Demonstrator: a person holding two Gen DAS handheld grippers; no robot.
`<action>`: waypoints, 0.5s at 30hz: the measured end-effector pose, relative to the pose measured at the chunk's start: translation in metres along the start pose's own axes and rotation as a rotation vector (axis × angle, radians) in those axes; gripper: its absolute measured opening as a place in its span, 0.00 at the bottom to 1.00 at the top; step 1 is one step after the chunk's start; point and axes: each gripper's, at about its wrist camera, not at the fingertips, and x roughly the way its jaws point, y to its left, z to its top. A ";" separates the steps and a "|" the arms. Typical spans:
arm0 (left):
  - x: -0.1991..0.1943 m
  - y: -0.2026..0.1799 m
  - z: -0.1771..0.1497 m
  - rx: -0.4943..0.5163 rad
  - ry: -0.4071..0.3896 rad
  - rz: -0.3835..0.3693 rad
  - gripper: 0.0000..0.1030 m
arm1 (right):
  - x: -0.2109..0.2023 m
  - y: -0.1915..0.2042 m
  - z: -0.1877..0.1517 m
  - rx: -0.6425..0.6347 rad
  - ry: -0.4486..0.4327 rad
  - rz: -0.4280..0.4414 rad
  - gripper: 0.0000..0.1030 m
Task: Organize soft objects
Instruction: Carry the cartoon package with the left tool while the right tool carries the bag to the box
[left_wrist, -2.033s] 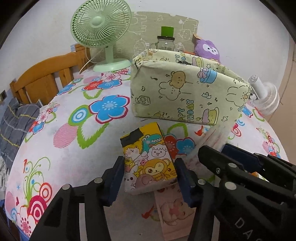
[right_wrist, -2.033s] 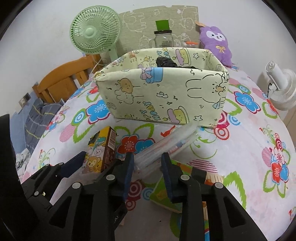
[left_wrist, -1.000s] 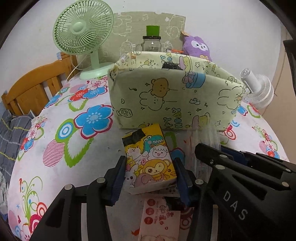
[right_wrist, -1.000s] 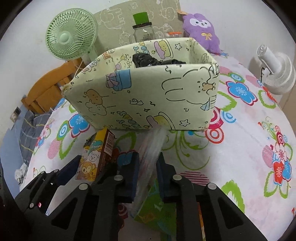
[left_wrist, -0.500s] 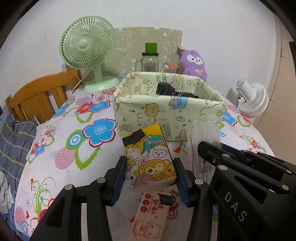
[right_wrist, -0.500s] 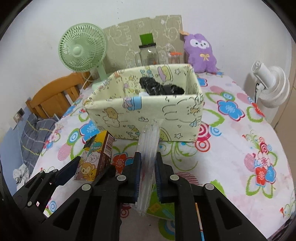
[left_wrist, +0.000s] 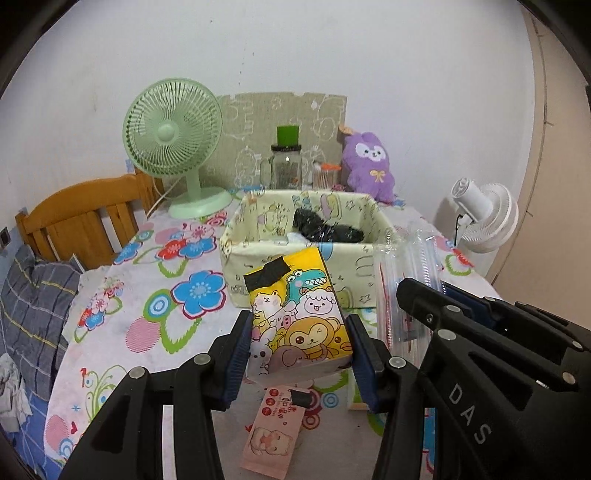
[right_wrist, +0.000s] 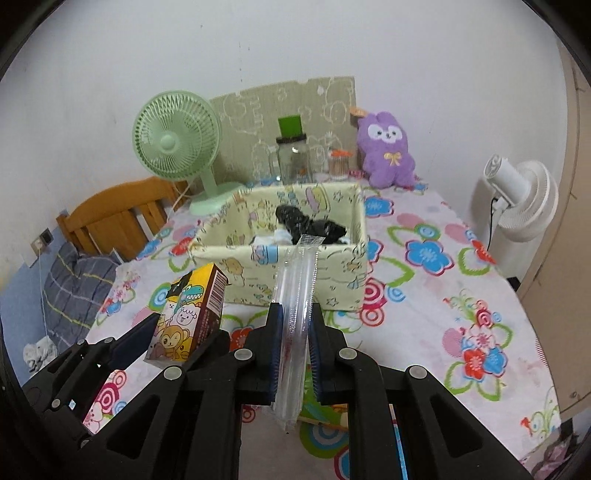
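While both packs hang above the table short of the pale-yellow cartoon-print fabric bin (right_wrist: 295, 266), the right gripper (right_wrist: 294, 350) pinches the clear plastic sleeve (right_wrist: 295, 295), long axis pointing binward; the left gripper (left_wrist: 299, 350) clamps the yellow cartoon-animal tissue pack (left_wrist: 295, 317), equally near.

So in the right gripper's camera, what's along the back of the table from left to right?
green fan → glass jar → small orange-lidded pot → purple plush bunny → white fan
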 end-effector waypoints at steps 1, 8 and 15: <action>-0.003 -0.001 0.001 0.001 -0.005 0.000 0.50 | -0.005 0.001 0.001 -0.002 -0.008 -0.001 0.16; -0.027 -0.007 0.009 0.009 -0.052 0.008 0.50 | -0.033 0.003 0.007 -0.010 -0.064 0.001 0.16; -0.045 -0.008 0.019 0.021 -0.092 0.018 0.50 | -0.052 0.006 0.016 -0.015 -0.104 0.010 0.16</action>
